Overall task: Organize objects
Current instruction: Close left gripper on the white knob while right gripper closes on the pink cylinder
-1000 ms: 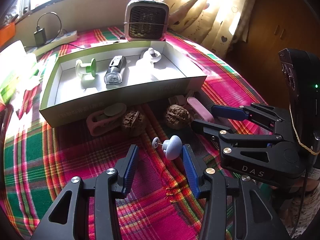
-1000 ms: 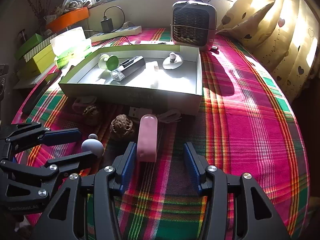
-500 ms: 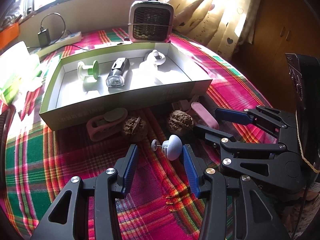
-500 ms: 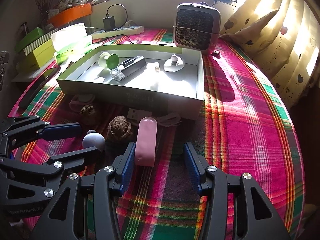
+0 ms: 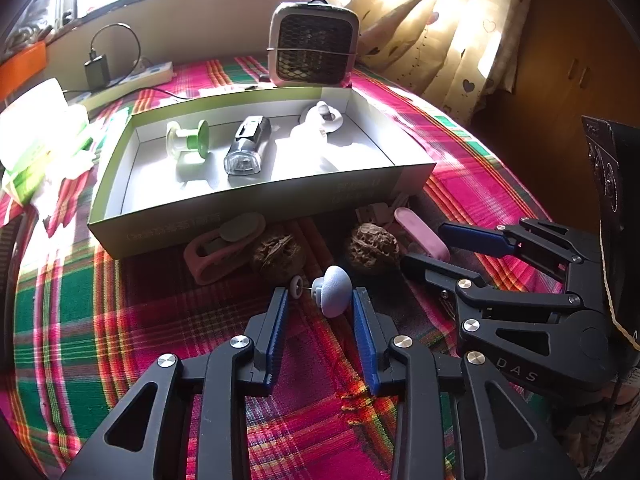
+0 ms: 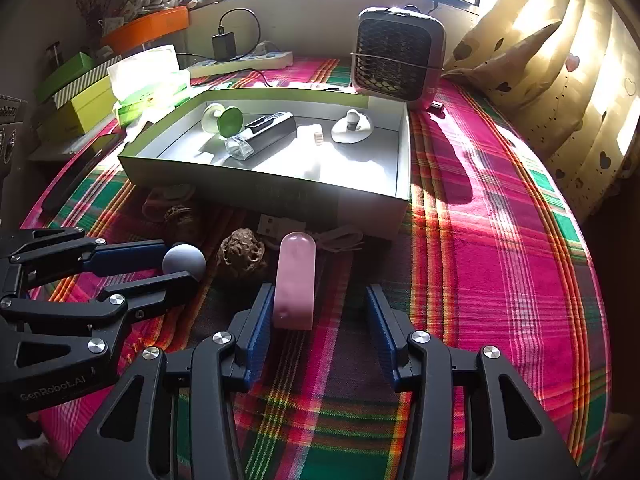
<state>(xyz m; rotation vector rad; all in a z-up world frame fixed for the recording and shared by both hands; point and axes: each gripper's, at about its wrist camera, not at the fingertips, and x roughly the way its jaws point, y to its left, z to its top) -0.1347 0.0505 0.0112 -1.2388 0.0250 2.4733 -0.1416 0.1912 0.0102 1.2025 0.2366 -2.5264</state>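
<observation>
On the plaid cloth lies a pale blue mushroom-shaped knob with a thin pin and small disc. It sits between the closing jaws of my left gripper; the right pad is at the knob and the left pad stands just off the disc. A pink capsule-shaped piece lies between the jaws of my right gripper, which are also closing. Its left pad is against the piece and its right pad is well apart. Behind both stands an open green-rimmed box holding a green spool, a dark lamp and white pieces.
Two walnuts, a pink clip and a USB plug lie along the box's front wall. A small heater, a power strip and a tissue box stand behind it. Curtains hang at the right.
The left jaws have narrowed markedly around the blue knob. The right jaws have drawn in a little around the pink piece. Neither object has moved.
</observation>
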